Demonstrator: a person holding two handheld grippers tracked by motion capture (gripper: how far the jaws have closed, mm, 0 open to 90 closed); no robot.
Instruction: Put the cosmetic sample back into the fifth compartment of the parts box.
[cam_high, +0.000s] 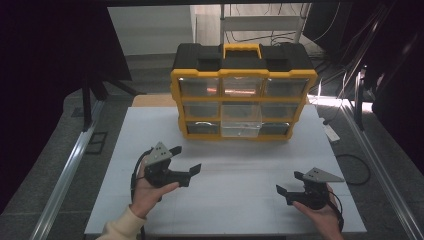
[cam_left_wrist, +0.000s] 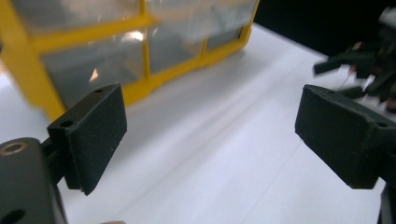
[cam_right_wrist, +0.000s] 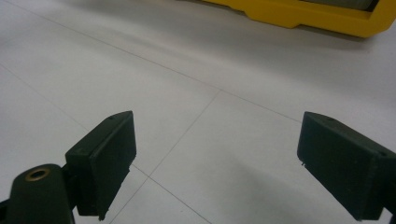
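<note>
A yellow and black drawer organizer (cam_high: 243, 90) with clear drawers stands at the back middle of the white table (cam_high: 240, 165). One clear middle drawer (cam_high: 241, 121) sticks out toward me. My left gripper (cam_high: 187, 158) is held in a hand at the front left, open and empty, pointing right and toward the organizer. At the front right, my right gripper (cam_high: 288, 182) is open and empty above the table, pointing left. In the left gripper view the left gripper (cam_left_wrist: 210, 130) frames bare table, with the organizer (cam_left_wrist: 93, 46) behind. In the right gripper view the right gripper (cam_right_wrist: 215, 158) spans bare table.
The table top between the grippers and the organizer is bare white with faint seams. The right hand's gripper (cam_left_wrist: 364, 60) appears blurred at the top right of the left gripper view. The organizer's yellow base (cam_right_wrist: 317, 16) edges the right gripper view. Metal rails (cam_high: 65, 175) flank the table.
</note>
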